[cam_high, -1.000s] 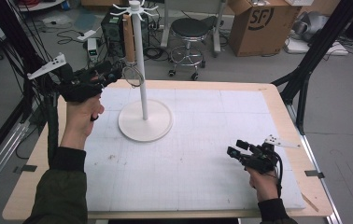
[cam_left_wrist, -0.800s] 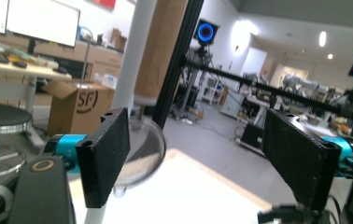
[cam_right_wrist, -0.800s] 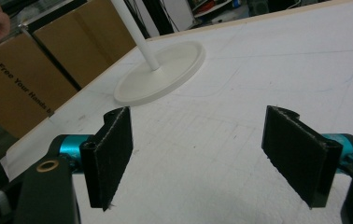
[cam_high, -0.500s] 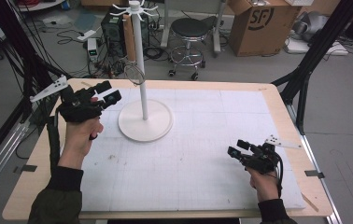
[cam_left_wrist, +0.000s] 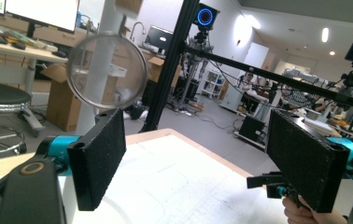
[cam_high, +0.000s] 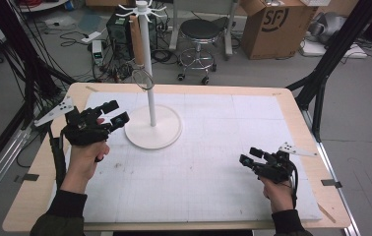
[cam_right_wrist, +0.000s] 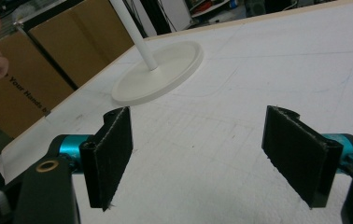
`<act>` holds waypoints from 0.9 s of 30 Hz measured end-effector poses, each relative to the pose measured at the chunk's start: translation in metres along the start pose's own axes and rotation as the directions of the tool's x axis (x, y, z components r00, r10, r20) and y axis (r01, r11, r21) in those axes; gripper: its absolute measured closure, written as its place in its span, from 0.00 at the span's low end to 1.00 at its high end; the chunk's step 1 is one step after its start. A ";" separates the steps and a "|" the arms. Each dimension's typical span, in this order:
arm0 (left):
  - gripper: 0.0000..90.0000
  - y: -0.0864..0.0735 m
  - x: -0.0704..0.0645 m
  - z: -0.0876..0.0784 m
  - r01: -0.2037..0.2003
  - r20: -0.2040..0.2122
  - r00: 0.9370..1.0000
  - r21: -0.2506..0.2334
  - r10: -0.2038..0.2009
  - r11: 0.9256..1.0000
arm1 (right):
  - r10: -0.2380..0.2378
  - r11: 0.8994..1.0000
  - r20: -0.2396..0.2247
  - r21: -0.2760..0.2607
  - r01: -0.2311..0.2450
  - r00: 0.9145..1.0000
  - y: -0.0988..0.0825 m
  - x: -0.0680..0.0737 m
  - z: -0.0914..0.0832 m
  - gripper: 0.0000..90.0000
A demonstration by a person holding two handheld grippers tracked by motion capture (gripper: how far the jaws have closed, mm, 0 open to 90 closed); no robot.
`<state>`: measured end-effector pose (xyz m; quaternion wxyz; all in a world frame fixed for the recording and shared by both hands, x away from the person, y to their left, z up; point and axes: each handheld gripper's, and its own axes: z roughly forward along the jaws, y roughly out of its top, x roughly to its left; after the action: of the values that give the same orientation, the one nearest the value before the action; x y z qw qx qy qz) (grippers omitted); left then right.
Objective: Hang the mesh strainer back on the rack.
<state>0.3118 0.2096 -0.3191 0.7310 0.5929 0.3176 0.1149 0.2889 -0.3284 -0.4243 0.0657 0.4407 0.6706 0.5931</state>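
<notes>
The magnifying glass [cam_high: 144, 78] hangs from a hook at the top of the white stand [cam_high: 147, 64], upper centre-left of the high view. Its brown handle runs vertically along the pole, with the round lens at the lower end, well above the stand's disc base [cam_high: 153, 129]. The long axis is therefore upright, parallel to the pole.

The left gripper [cam_high: 109, 114] sits at the left of the frame, just beside the disc base, with its jaws pointing toward the stand. The jaws have just been opening; they stand wide with nothing between them. In the left gripper view the lens [cam_left_wrist: 107, 71] appears above and beyond the left jaw, so the glass lies up and ahead of the jaws.

The right gripper [cam_high: 250, 157] rests low at the lower right of the tabletop [cam_high: 213, 147], well apart from the stand. Its jaws stand wide and empty.

The left hand is clearly the nearer one. Any next approach to the glass would likely require it to rise toward the lens or handle.
</notes>
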 end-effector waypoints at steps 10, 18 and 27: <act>0.22 -0.030 0.008 -0.011 0.077 -0.005 0.997 0.005 -0.077 0.997 | -0.004 1.000 0.000 0.004 0.004 1.000 0.000 0.000 0.001 0.26; 0.22 -0.059 0.011 -0.021 0.132 0.007 0.991 0.017 -0.132 0.991 | -0.010 1.000 0.002 -0.004 0.010 1.000 0.000 0.001 0.001 0.26; 0.22 -0.074 0.013 -0.028 0.139 -0.012 0.990 0.035 -0.139 0.990 | -0.008 1.000 0.002 -0.003 0.008 1.000 0.000 0.002 0.002 0.26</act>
<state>0.2891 0.2191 -0.3955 0.7251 0.5817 0.3636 0.0608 0.2887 -0.3260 -0.4245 0.0695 0.4387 0.6713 0.5934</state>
